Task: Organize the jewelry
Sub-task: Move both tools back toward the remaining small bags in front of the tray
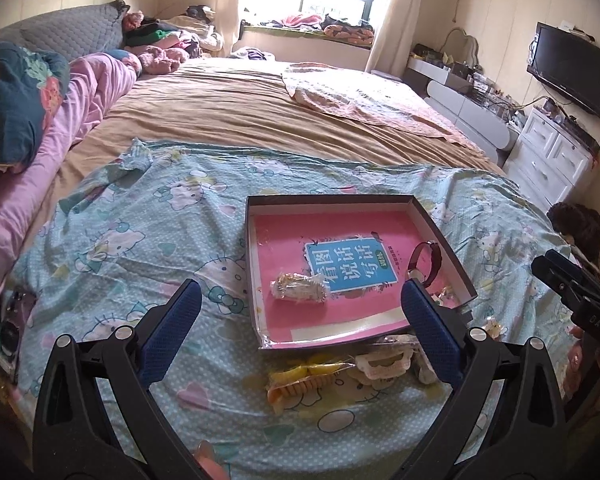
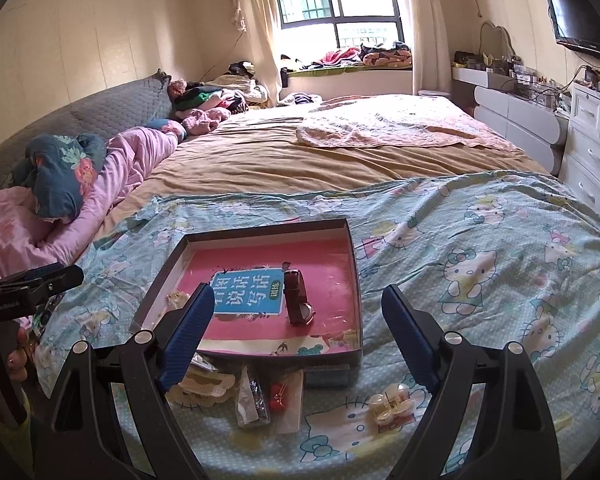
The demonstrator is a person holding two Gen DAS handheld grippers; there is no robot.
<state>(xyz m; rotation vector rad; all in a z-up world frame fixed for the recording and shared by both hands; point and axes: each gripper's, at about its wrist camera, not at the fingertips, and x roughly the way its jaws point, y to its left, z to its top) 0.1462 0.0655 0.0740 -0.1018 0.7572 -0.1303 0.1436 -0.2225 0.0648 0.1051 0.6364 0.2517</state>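
A shallow dark box with a pink book in it lies on the Hello Kitty sheet; it also shows in the right wrist view. Inside are a brown-strap watch and a bagged gold piece. In front of the box lie a yellow and orange hair clip, a cream clip, red earrings on a card, a small bag and a pearl clip. My left gripper is open above the near items. My right gripper is open, empty, over the box's near edge.
The Hello Kitty sheet covers the near bed. A pink quilt lies at the left. White drawers and a TV stand at the right. The other gripper shows at each view's edge, the right one in the left wrist view.
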